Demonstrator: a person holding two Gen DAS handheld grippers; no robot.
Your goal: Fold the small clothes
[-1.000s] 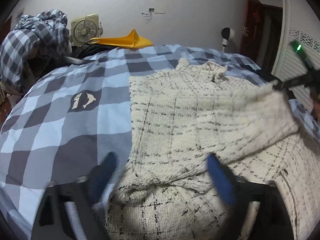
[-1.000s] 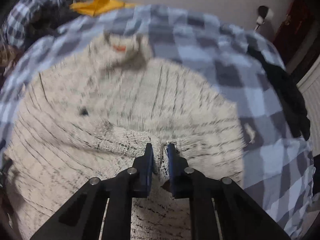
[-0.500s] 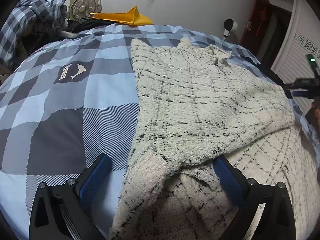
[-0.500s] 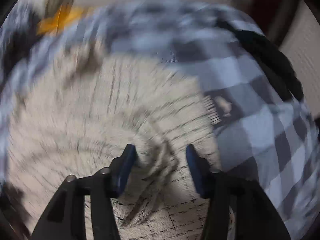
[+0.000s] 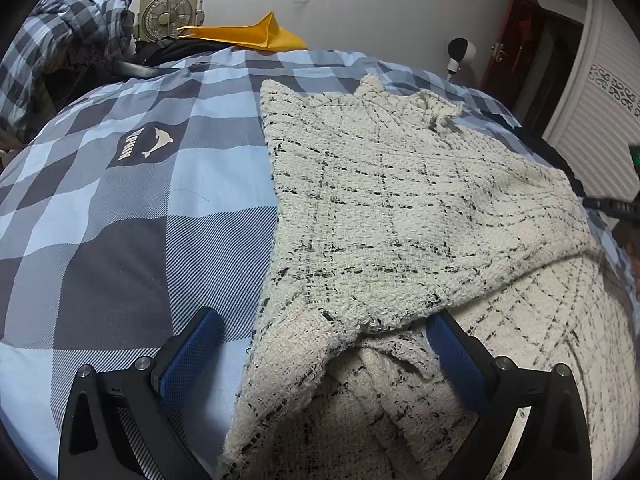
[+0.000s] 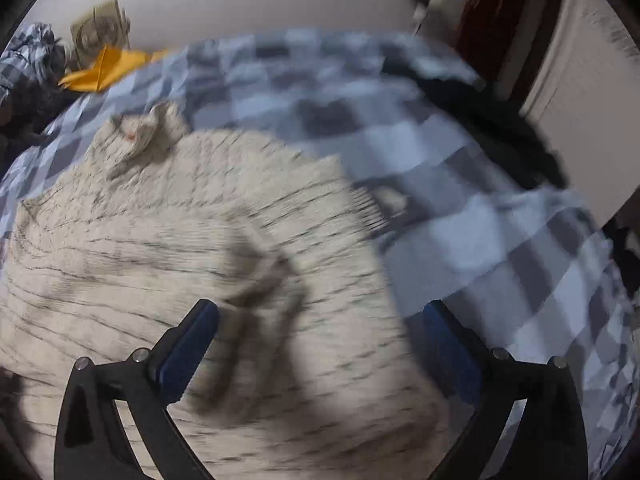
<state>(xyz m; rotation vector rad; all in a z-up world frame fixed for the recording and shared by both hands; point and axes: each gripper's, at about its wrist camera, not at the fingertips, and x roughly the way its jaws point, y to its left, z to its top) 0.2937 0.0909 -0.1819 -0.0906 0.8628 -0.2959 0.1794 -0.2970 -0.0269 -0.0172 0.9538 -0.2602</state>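
Note:
A cream knitted sweater with thin black check lines [image 5: 400,208] lies on the blue checked bedspread [image 5: 132,216]. Both sleeves are folded in across its body. My left gripper [image 5: 324,344] is open and empty, its jaws wide apart just above the sweater's near left edge, where a folded sleeve cuff lies. My right gripper [image 6: 320,340] is open and empty above the sweater's right part [image 6: 180,240]; that view is blurred by motion. Part of the right gripper shows at the right edge of the left wrist view [image 5: 612,208].
A yellow cloth [image 5: 256,36], a small fan [image 5: 168,12] and a checked blanket heap [image 5: 68,28] sit beyond the bed's far edge. A dark garment [image 6: 500,128] lies on the bed's right side. A door and a white wardrobe [image 5: 608,92] stand at the right.
My right gripper let go of the sleeve, opened wide and drew back to the right. The sleeve now lies across the sweater. My left gripper stayed open and moved slightly closer.

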